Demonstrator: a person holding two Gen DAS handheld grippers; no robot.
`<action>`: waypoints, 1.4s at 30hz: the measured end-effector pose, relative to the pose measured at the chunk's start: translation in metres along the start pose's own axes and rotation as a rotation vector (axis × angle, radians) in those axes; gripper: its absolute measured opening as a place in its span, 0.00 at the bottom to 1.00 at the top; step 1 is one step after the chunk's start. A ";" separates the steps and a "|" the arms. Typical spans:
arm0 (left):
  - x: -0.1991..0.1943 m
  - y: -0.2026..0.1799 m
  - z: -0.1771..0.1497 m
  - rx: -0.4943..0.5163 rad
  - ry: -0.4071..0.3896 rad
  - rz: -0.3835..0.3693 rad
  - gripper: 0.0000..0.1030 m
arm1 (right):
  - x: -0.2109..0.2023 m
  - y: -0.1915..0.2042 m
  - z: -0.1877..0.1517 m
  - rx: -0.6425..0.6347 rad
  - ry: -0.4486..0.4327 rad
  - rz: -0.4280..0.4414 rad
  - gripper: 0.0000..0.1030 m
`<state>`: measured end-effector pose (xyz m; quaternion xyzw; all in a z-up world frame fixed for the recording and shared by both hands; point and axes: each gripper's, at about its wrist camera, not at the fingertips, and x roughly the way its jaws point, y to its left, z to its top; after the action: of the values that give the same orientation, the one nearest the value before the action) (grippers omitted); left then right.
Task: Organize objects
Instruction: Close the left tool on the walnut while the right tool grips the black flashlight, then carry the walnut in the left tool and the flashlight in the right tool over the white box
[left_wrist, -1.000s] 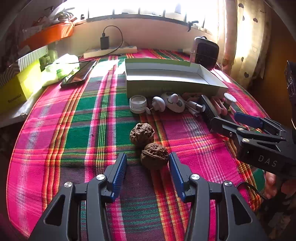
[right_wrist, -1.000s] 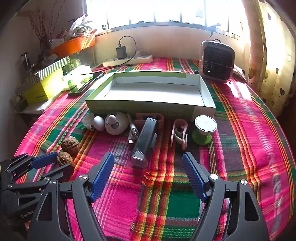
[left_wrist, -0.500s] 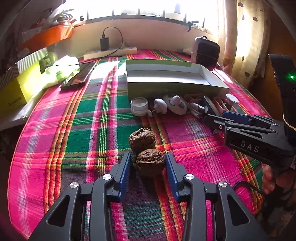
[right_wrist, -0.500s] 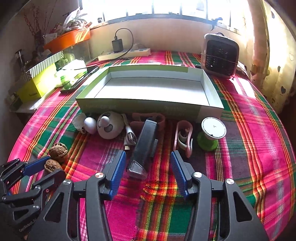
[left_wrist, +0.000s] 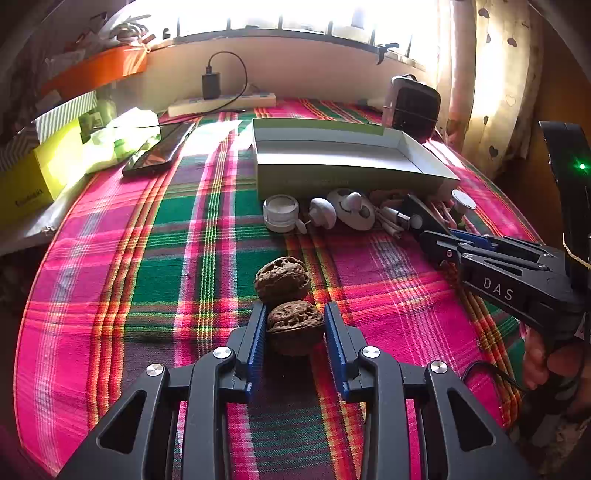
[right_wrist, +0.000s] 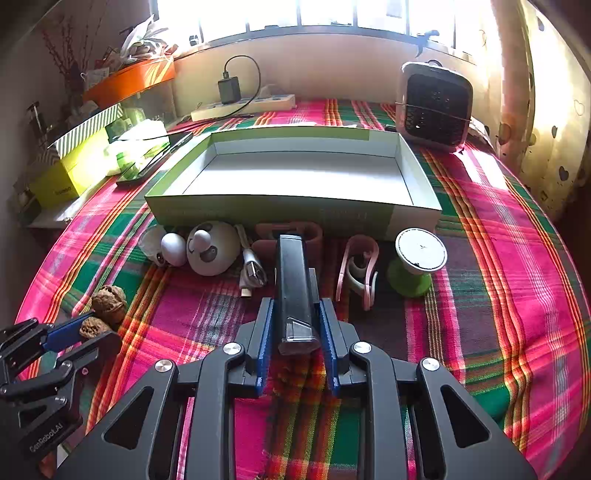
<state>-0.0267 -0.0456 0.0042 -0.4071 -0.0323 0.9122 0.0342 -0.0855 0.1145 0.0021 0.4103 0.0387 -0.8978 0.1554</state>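
Observation:
Two brown walnuts lie on the plaid tablecloth. The nearer walnut (left_wrist: 295, 325) sits between the blue pads of my left gripper (left_wrist: 294, 306), whose jaws are closing and touch its sides; the other walnut (left_wrist: 282, 278) rests just beyond it. In the right wrist view a black stapler (right_wrist: 293, 280) lies lengthwise between the pads of my right gripper (right_wrist: 296, 301), whose jaws are closing against both its sides. Behind both stands the empty green and white box (right_wrist: 280, 212). The left gripper (right_wrist: 85, 325) shows at the lower left of that view.
Along the box's front wall lie a white round toy (right_wrist: 212, 253), a USB plug (right_wrist: 253, 271), a pink clip (right_wrist: 356, 271) and a green and white spool (right_wrist: 417, 258). A phone (left_wrist: 159, 151), a yellow carton (right_wrist: 70, 177), a power strip (right_wrist: 243, 105) and a small heater (right_wrist: 434, 105) ring the table.
Both grippers' jaws have narrowed from wide open. The left pads came in onto the near walnut, the right pads onto the black stapler, with the right gripper a little further forward.

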 end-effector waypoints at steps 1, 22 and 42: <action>-0.001 0.000 0.000 0.000 -0.002 0.000 0.28 | 0.000 0.000 0.000 -0.001 -0.001 0.000 0.24; -0.015 -0.005 0.031 0.017 -0.068 -0.043 0.28 | -0.022 -0.001 0.014 -0.019 -0.068 0.005 0.24; -0.004 -0.005 0.037 0.022 -0.047 -0.054 0.28 | -0.004 0.000 -0.003 -0.023 0.016 0.015 0.24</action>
<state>-0.0511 -0.0421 0.0324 -0.3843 -0.0342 0.9205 0.0624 -0.0806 0.1159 0.0034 0.4160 0.0473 -0.8928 0.1664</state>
